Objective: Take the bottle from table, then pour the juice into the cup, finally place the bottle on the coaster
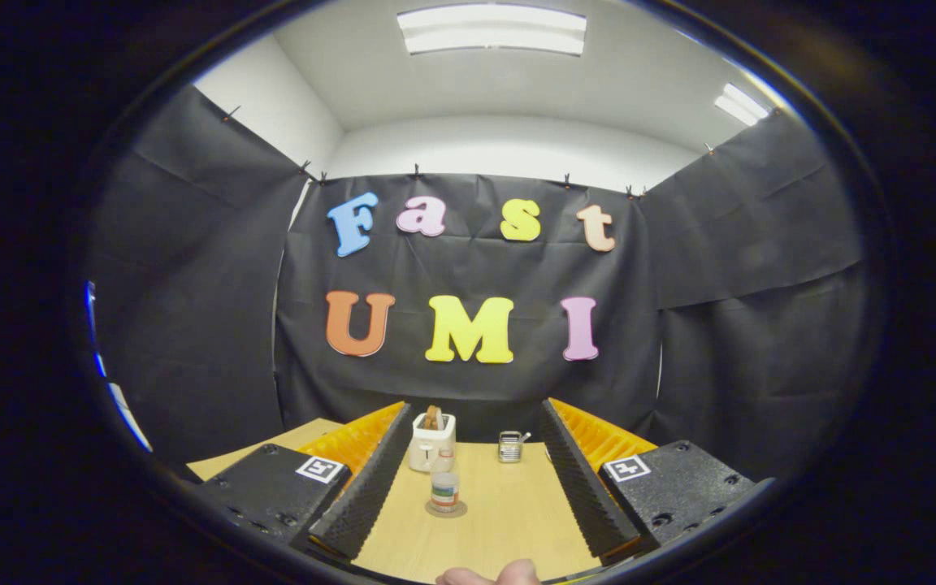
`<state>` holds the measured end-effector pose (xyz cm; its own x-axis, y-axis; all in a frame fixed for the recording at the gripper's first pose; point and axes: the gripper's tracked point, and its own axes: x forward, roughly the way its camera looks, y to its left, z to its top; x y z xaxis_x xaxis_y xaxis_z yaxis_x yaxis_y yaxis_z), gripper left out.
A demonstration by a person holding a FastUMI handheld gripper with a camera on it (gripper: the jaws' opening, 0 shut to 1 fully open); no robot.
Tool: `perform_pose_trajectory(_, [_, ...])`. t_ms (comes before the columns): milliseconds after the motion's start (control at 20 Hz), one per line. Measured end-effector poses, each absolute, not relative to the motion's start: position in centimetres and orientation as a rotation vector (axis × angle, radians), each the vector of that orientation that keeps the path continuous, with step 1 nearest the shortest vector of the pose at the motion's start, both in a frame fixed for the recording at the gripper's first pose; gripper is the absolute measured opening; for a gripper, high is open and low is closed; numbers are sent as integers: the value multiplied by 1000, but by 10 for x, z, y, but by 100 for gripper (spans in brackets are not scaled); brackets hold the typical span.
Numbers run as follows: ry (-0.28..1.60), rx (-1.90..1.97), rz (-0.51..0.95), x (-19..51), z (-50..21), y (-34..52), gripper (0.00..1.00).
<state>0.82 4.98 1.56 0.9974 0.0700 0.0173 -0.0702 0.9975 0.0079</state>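
A small bottle [444, 491] with a green and red label stands upright on a round coaster [446, 511] on the wooden table [509, 528]. It sits between my two fingers, nearer the left one and touching neither. My gripper [476, 406] is open wide, with nothing held. Beyond the bottle, near the far edge of the table, stands a small metal cup [509, 446] with something sticking out of it.
A white toaster [431, 444] with a slice of bread in it stands just behind the bottle, left of the metal cup. A person's fingertips [488, 576] show at the near edge of the table. Black cloth walls close the booth on three sides.
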Motion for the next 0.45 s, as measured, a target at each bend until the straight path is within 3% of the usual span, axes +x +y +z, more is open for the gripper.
perform_pose_trajectory(450, [17, 45, 84, 12, 13, 53, 100])
